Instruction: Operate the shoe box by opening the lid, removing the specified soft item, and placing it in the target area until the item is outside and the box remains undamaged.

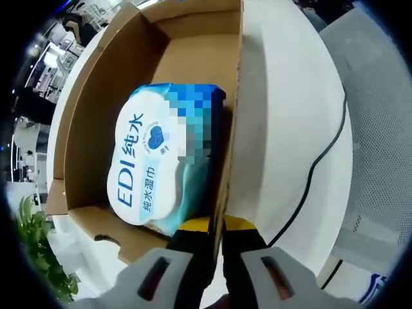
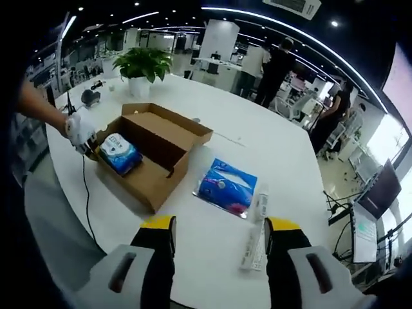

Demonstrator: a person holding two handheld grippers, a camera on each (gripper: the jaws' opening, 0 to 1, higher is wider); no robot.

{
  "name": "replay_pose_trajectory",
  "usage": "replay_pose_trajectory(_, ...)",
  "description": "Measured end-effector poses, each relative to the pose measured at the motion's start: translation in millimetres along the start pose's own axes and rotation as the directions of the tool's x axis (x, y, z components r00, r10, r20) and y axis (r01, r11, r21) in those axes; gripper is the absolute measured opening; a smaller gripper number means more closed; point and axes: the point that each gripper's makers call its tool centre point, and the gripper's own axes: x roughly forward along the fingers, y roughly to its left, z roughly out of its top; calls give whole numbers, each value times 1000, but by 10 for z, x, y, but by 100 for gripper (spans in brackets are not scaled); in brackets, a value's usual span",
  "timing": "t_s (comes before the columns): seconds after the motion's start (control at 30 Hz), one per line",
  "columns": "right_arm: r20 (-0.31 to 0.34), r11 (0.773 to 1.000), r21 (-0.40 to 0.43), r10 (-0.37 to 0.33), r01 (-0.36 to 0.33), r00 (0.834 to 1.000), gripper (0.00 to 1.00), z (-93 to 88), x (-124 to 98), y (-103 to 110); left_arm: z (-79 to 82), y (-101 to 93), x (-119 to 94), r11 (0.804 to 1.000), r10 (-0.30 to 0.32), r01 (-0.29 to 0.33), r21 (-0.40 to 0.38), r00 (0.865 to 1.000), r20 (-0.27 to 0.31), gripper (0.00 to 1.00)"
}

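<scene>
Left gripper view: left gripper [image 1: 219, 248] is clamping the shoe box [image 1: 129, 77] wall, wipes pack [image 1: 164, 154] lying inside. Right gripper [image 2: 219, 241] is hovering wide open, empty, over the tabletop's [image 2: 212, 238] near edge.

An open brown cardboard shoe box [image 2: 154, 154] sits on a round white table [image 2: 212, 193], its hinged lid [image 2: 168, 122] folded back. Inside the box, at its left end, lies a blue-and-white soft pack of wet wipes [image 2: 120, 153]. A person's white-gloved hand [image 2: 80, 131] reaches the box's left end, holding the left gripper there. Just right of the box lies a flat blue plastic pouch [image 2: 226, 187], and beside it a white tube [image 2: 255, 235]. The right gripper [image 2: 220, 237] hangs over the table's near edge, yellow-tipped black jaws spread wide, clasping nothing. A potted green plant [image 2: 141, 67] stands on the far side; people stand beyond.
</scene>
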Motion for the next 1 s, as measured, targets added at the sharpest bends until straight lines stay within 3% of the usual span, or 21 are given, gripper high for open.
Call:
replay_pose_trajectory(0.2, -20, 993, -117, 13, -15, 1000, 51, 52, 26, 127, 0, 1, 5, 1000, 2, -2, 7, 1000, 2, 3)
replay_pose_trajectory(0.33, 8, 993, -97, 63, -62, 998, 47, 134, 58, 313, -1, 0, 1, 1000, 5, -5, 10, 1000, 3, 3)
replay_pose_trajectory(0.37, 7, 989, -125, 79, -78, 997, 48, 165, 62, 378, -1, 1, 2, 1000, 5, -5, 10, 1000, 4, 3)
replay_pose_trajectory(0.53, -18, 984, -159, 72, -74, 997, 47, 255, 86, 534, -2, -3, 8, 1000, 3, -3, 16, 1000, 3, 3)
replay_pose_trajectory(0.67, 0, 979, -174, 107, -106, 994, 45, 348, 89, 677, -4, -6, 7, 1000, 2, -2, 20, 1000, 4, 3)
replay_pose_trajectory(1.0, 77, 966, -201, 180, -161, 981, 47, 796, 10, 948, -7, -6, 16, 1000, -6, 6, 27, 1000, 2, 3)
